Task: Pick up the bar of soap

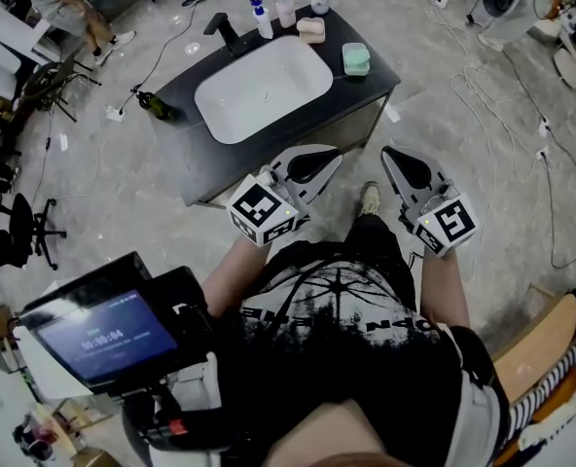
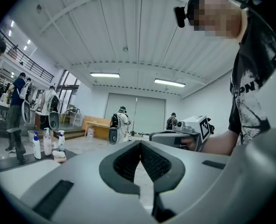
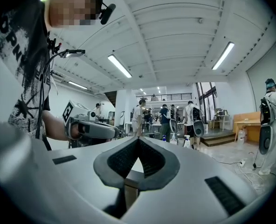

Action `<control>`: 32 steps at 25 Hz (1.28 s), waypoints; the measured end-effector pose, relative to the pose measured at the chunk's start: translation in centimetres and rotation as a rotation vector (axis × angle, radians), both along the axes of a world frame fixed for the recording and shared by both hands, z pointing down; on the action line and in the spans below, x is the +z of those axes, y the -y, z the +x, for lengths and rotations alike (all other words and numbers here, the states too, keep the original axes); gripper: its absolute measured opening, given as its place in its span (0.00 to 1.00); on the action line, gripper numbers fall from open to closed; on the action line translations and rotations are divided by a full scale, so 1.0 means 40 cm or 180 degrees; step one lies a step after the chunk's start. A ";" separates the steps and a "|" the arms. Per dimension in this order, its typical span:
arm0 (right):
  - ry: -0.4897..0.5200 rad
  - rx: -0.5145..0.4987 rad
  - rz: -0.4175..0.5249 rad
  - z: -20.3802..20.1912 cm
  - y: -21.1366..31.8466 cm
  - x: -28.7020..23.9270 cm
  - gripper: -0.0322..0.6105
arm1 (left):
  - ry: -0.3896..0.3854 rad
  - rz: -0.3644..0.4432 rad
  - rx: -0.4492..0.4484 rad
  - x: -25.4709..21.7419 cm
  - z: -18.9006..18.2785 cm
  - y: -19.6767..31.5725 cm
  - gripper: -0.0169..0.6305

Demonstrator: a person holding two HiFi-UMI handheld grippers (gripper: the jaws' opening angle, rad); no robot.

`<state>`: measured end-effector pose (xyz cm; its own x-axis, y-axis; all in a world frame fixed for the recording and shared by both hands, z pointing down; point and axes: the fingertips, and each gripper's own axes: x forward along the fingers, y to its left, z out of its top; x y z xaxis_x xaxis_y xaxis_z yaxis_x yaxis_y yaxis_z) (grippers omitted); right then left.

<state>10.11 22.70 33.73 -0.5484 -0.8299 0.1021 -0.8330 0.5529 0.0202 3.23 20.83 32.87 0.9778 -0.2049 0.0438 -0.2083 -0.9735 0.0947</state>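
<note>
The bar of soap point(image 1: 310, 29) is a pale pink block at the back of the dark counter point(image 1: 220, 159), beside the bottles; the left gripper view shows the soap point(image 2: 59, 156) low at the left. Both grippers hang in front of the counter's near edge, well short of the soap. My left gripper point(image 1: 333, 156) is shut and empty, its jaws meeting at a point point(image 2: 140, 143). My right gripper point(image 1: 387, 153) is also shut with nothing in it point(image 3: 138, 139). Each gripper view shows the other gripper held alongside.
A white basin point(image 1: 264, 86) fills the counter's middle, with a black tap point(image 1: 222, 29) behind it. Spray and pump bottles point(image 1: 286, 6) stand at the back. A green dish point(image 1: 356, 59) sits at the right end. Cables trail over the floor; people stand around the hall.
</note>
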 end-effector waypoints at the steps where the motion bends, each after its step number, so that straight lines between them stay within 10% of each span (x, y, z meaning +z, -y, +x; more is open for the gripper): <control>1: -0.0007 -0.0004 -0.0004 0.005 0.002 -0.002 0.07 | -0.0001 -0.0011 0.0005 -0.002 0.008 0.001 0.04; 32: -0.0011 -0.0942 -0.0170 0.341 0.607 0.054 0.07 | 0.0249 -0.0211 -0.0662 0.048 0.383 0.581 0.04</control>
